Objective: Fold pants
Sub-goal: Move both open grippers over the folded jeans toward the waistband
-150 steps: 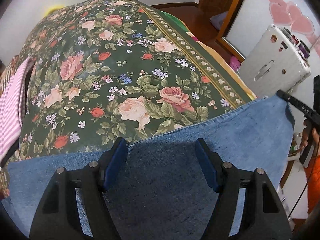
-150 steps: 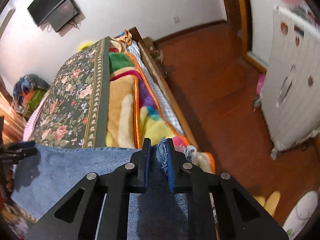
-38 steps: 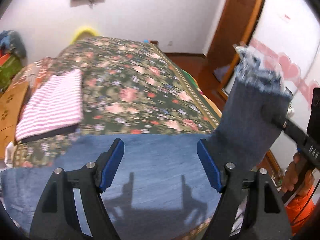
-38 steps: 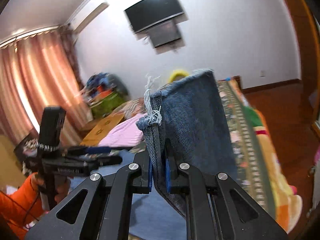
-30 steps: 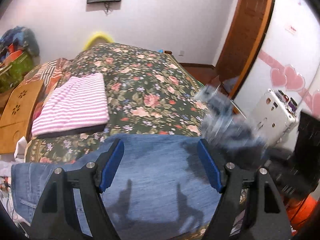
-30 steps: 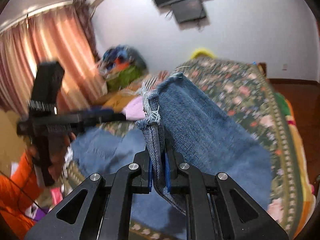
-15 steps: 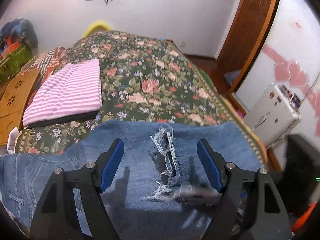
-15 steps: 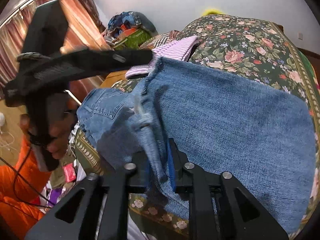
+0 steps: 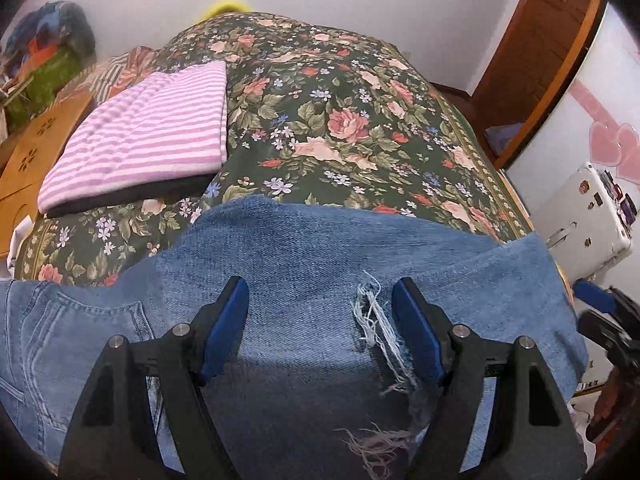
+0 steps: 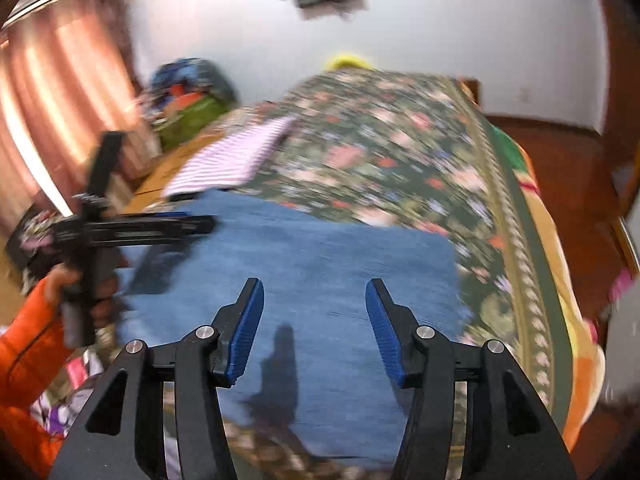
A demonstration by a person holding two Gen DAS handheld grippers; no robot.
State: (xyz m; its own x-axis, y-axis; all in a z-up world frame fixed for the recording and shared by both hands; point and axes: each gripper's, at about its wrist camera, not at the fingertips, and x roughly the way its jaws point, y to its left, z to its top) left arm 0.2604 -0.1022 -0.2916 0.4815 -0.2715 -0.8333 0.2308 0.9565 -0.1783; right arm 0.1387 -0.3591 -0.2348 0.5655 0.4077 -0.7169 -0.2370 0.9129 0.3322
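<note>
Blue jeans (image 9: 312,272) lie folded in half across the near end of the flowered bed, the frayed leg hem (image 9: 376,332) resting on top near the pocket end (image 9: 72,328). My left gripper (image 9: 320,320) hovers open just above the denim, its blue pads on either side of the frayed hem without pressing it. In the blurred right wrist view the jeans (image 10: 328,280) fill the foreground. My right gripper (image 10: 314,320) is over them with its jaws opening and nothing between them. The left gripper (image 10: 200,224) shows there too, in a hand with an orange sleeve.
A folded pink-striped cloth (image 9: 144,140) lies on the floral bedspread (image 9: 340,120) beyond the jeans. A wooden cabinet (image 9: 24,160) stands at the left, a white suitcase (image 9: 588,216) and wooden door (image 9: 536,40) at the right. A clothes pile (image 10: 188,96) sits by the curtains.
My right gripper carried the leg end over, laid it on the waist half and let go, then drew back. My left gripper sank toward the denim, still open.
</note>
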